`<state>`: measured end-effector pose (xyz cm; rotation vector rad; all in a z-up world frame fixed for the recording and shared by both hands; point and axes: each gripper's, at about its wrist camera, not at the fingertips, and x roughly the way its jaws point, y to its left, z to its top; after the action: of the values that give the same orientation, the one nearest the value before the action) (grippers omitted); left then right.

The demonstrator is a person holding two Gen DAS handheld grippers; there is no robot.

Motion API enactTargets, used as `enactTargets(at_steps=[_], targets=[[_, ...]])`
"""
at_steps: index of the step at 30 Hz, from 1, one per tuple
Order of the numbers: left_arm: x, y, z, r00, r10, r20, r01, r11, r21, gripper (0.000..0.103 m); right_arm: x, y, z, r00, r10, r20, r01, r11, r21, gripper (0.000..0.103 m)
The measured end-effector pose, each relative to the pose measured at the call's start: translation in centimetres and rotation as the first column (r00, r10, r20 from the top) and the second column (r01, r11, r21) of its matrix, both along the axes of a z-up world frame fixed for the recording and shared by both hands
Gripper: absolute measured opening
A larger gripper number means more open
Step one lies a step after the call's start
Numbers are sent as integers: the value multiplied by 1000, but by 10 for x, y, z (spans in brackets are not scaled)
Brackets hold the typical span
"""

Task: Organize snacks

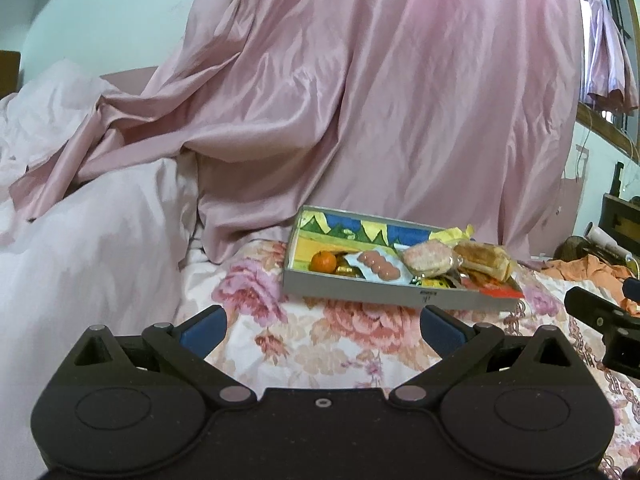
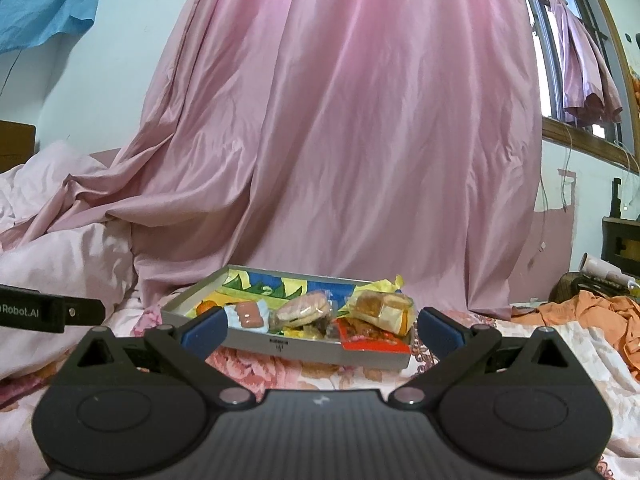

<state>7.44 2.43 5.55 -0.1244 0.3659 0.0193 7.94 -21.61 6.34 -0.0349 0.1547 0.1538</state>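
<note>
A shallow grey box [image 1: 384,291] [image 2: 256,342] with a colourful printed inside lies on the floral bedspread [image 1: 320,344]. It holds an orange [image 1: 323,261], a pack of pink sausages [image 1: 379,265] [image 2: 249,314], a wrapped round cake [image 1: 426,257] [image 2: 304,309], wrapped bread [image 1: 485,259] [image 2: 382,307], a red packet [image 2: 374,340] and small yellow sweets. My left gripper [image 1: 322,326] is open, empty, short of the box's near wall. Equally open and empty, my right gripper [image 2: 322,328] frames the box from the front. Each gripper shows at the edge of the other's view.
A pink satin curtain [image 1: 360,100] hangs right behind the box. A pale rumpled quilt [image 1: 80,240] fills the left. Orange cloth [image 2: 584,312] and clutter lie at the right, below a wooden-framed window [image 2: 580,80]. Blue cloth [image 2: 44,4] hangs at upper left.
</note>
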Motion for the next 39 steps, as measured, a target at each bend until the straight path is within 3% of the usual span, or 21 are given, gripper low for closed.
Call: enactTargets(at_steps=[21,39], targets=[[-19,1,-23,998,-19,-63,19,1000,6,102,-25,2,-22,998,19,-64,-21,999,-26,103],[-28,1,-53,998,-2,-68,3,1000,14,102,-29,1,-49,997,27,-72,-25,999,20,103]])
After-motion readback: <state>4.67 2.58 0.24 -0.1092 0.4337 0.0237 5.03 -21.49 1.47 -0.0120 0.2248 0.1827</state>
